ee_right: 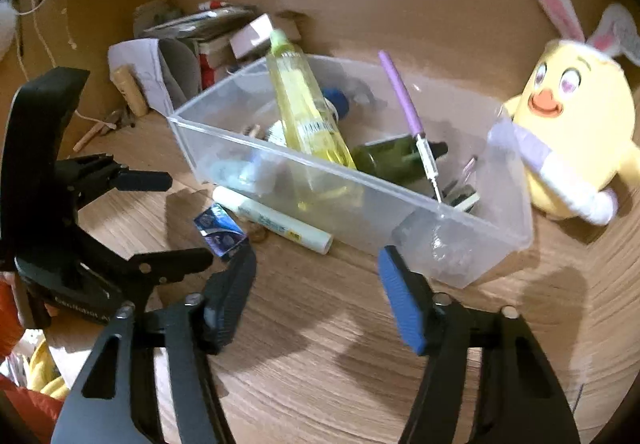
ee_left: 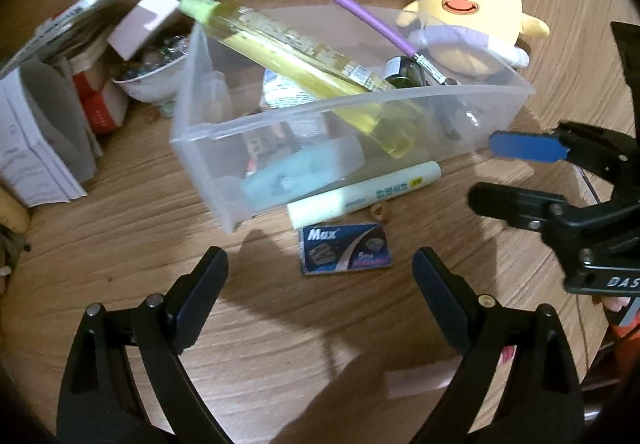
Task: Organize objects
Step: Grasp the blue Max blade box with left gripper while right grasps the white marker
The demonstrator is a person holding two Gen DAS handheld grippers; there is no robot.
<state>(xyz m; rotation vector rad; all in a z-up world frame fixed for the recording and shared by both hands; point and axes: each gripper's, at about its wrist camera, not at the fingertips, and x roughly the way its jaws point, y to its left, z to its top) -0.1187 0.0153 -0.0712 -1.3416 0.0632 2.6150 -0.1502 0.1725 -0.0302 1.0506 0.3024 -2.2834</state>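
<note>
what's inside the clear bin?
Clear bin holds a tall yellow bottle, a purple pen, a dark green bottle and a light blue item. Smaller things beneath are covered.

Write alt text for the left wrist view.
The open, empty left gripper hovers over a wooden table, just short of a small blue box and a white marker lying beside a clear bin of clutter. A yellow plush chick sits behind it.
</note>
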